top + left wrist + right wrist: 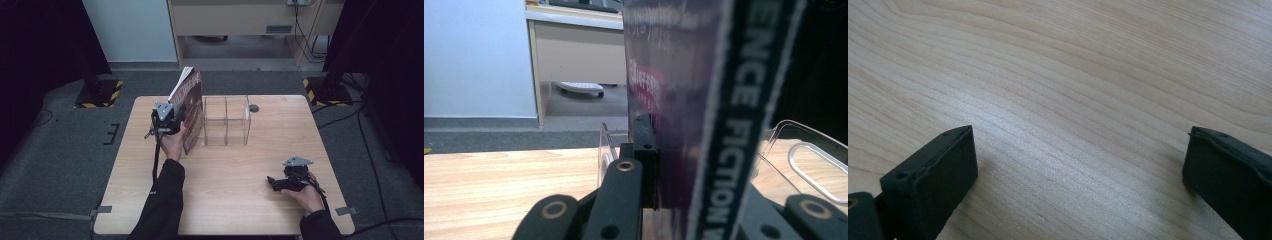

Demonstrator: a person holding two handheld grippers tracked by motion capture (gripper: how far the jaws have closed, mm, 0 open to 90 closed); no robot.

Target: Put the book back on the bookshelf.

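Clamping the book upright by its spine, L gripper stands it just left of the clear rack, prob. to slot it in; R gripper idles, jaws apart, on the table near-right.

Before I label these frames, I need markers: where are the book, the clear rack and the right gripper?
book [192, 107], high view, on its dark cover.
clear rack [236, 121], high view, on its front wall.
right gripper [272, 181], high view, midway between its fingertips.
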